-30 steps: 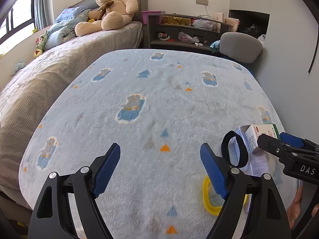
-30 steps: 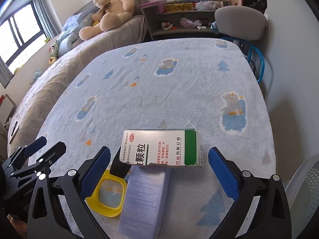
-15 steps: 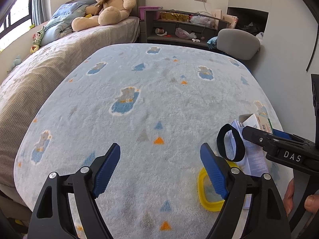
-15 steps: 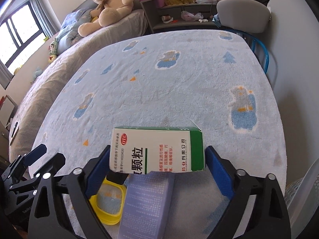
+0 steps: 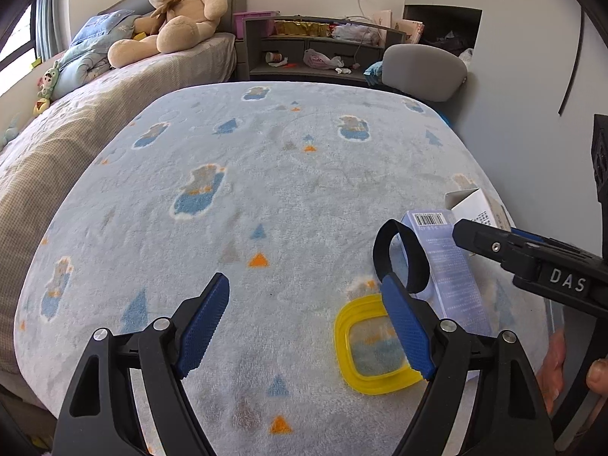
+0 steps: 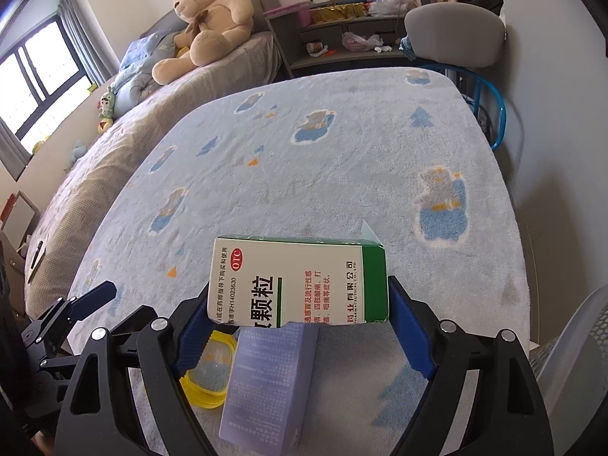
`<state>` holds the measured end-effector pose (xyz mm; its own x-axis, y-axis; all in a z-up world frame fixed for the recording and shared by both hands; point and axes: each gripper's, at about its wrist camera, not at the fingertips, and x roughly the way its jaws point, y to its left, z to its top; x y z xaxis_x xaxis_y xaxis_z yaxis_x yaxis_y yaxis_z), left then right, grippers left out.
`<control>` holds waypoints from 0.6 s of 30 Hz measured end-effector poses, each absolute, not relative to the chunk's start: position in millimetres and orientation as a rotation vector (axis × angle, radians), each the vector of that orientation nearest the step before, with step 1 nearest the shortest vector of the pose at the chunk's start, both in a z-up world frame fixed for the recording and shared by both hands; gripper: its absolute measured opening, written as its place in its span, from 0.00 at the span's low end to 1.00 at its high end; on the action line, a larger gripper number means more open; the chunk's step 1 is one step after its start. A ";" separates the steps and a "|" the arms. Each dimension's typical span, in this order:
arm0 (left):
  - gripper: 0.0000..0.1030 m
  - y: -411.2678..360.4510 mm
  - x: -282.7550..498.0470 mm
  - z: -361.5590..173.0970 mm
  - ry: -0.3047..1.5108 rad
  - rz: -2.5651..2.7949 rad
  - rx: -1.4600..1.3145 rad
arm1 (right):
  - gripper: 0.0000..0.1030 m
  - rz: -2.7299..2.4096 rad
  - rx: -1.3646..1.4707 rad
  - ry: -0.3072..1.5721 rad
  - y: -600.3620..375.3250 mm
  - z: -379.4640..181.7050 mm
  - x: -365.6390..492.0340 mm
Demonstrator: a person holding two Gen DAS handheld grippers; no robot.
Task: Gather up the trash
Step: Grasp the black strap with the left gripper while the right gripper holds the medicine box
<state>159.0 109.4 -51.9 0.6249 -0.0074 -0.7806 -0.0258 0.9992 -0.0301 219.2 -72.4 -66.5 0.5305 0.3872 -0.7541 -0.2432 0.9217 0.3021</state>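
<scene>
My right gripper (image 6: 298, 315) is shut on a white and green medicine box (image 6: 300, 281) and holds it above the blanket; the box also shows in the left wrist view (image 5: 477, 209). Below it lie a pale purple box (image 6: 266, 383), a yellow lid (image 6: 205, 376) and a black band, which only the left wrist view shows (image 5: 399, 258). In the left wrist view the purple box (image 5: 448, 266) and yellow lid (image 5: 374, 345) lie at the right. My left gripper (image 5: 304, 326) is open and empty over the blanket, left of the lid.
The light blue patterned blanket (image 5: 266, 174) covers a table. A bed with a teddy bear (image 5: 171, 11) is at the left. A grey chair (image 5: 421, 68) and a cluttered shelf (image 5: 315, 49) stand behind. A wall is at the right.
My right gripper has closed on the medicine box and lifted it off the purple box. My left gripper has drifted a little, still open.
</scene>
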 end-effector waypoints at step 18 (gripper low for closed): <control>0.76 66.8 195.0 -60.4 0.988 -0.167 -0.012 | 0.79 0.390 0.245 0.889 -123.7 -46.9 202.3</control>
<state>195.0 66.8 -60.4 0.5384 -0.1456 -0.8300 0.1350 0.9871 -0.0855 202.3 -123.7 -46.9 0.5672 0.4278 -0.7038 -0.2278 0.9027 0.3651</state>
